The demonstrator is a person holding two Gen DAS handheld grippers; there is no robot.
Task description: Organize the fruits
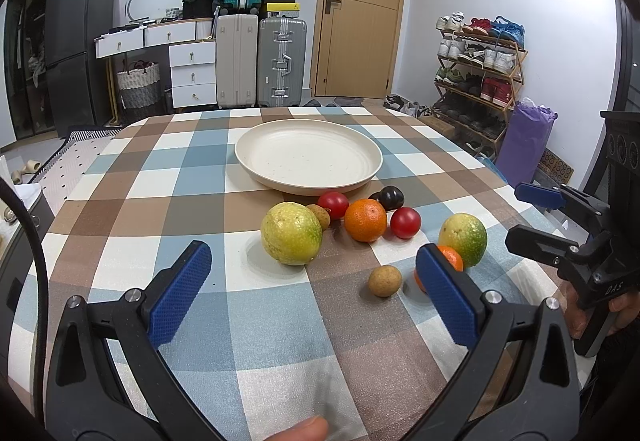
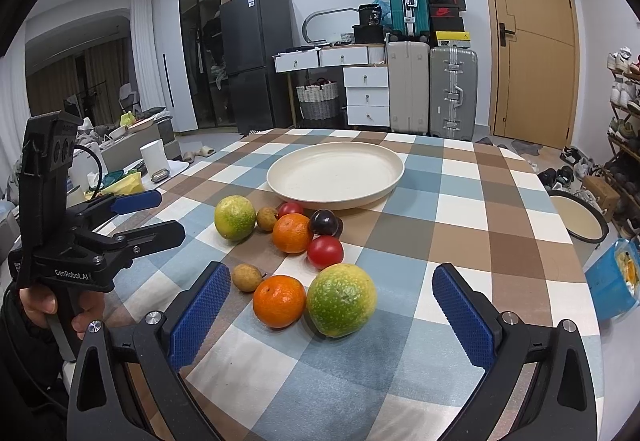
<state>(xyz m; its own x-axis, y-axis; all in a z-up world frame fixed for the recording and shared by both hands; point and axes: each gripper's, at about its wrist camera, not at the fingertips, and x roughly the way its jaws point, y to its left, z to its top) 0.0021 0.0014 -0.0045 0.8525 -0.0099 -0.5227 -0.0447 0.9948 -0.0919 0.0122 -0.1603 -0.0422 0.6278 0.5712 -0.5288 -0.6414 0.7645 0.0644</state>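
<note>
Setting: round table under a blue, brown and white checked cloth (image 2: 460, 201); room clutter behind.
Plate: wide, shallow cream ceramic plate (image 2: 280, 171), lay bare at the far middle of the table.
Fruits: all on the cloth, just in front of the plate, none yet on it.
Far cluster: large yellow-green round citrus (image 1: 291, 233), small tan longan (image 1: 320, 216), two glossy red cherry tomatoes (image 1: 334, 204) (image 1: 405, 222), bright orange mandarin (image 1: 365, 220), dark purple plum (image 1: 391, 197); packed close, several touching.
Near cluster: second yellow-green citrus (image 2: 341, 299) touching a second orange mandarin (image 2: 279, 301); second tan longan (image 2: 247, 277) just beside.
Left gripper (image 1: 314, 291): blue-padded jaws spread wide, empty, above the cloth, short of the fruit.
Right gripper (image 2: 332, 321): jaws likewise wide apart, empty, bracketing the near citrus and mandarin without contact.
Handling, judged: citrus firm, fairly heavy, round, likely to roll; best pinched across the widest girth. Tomatoes and plum smooth, slippery, easily bruised; light squeeze advised. Longans small, light, hard-shelled.
Progress, judged: barely begun.
</note>
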